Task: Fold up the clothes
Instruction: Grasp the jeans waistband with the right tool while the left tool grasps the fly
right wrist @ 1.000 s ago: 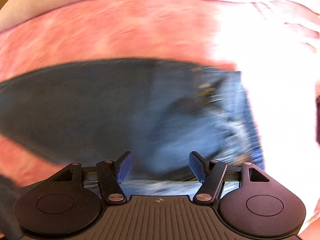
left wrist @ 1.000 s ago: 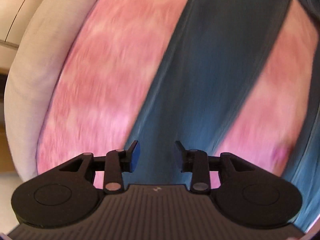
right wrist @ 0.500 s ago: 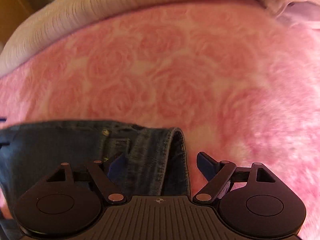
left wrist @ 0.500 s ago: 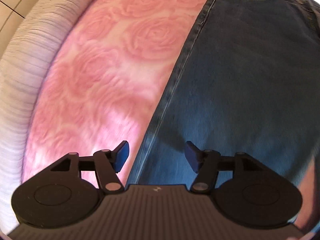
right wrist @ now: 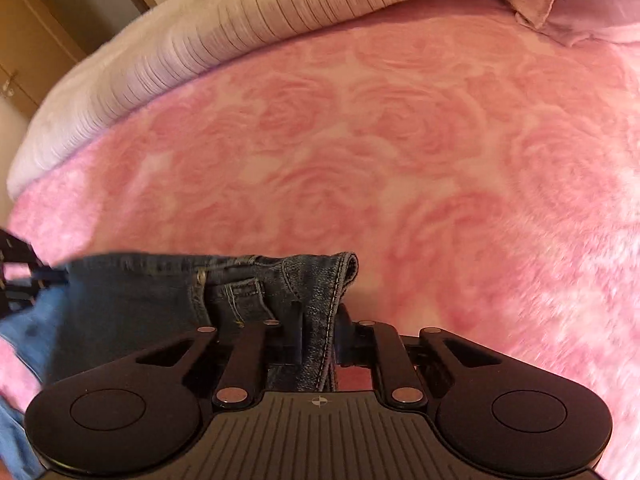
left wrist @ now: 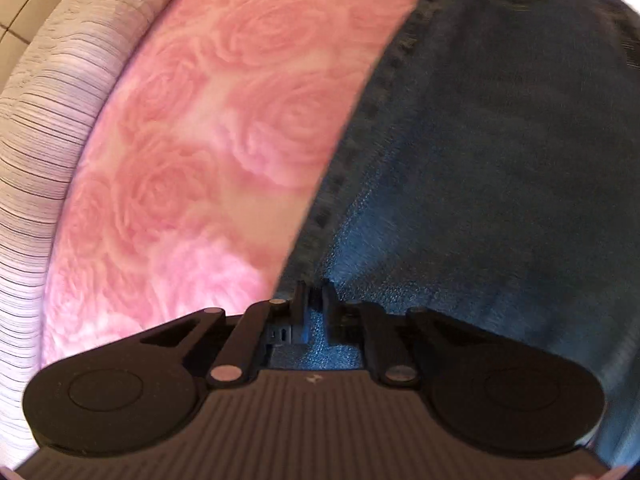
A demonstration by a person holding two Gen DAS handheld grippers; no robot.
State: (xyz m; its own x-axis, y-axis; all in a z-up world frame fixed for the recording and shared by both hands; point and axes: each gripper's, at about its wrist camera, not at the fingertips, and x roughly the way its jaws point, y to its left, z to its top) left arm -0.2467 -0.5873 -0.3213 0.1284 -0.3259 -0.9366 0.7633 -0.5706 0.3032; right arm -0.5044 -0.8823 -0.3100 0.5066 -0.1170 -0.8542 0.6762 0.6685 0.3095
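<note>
Left wrist view: the left gripper (left wrist: 315, 300), jaws just closing, pinches the side seam of the jeans (left wrist: 500, 160) lying on the pink rose blanket (left wrist: 208, 152); right wrist view: the right gripper (right wrist: 318, 320), jaws likewise just closing, clamps the jeans' waistband (right wrist: 328, 276); a striped pale cover (right wrist: 208, 52) borders the blanket.

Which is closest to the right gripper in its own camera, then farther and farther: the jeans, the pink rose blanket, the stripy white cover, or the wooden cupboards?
1. Jeans: pinched at the waistband corner by the right gripper.
2. Pink rose blanket: just under and ahead.
3. Stripy white cover: along the blanket's far edge.
4. Wooden cupboards: top left, beyond the bed.
</note>
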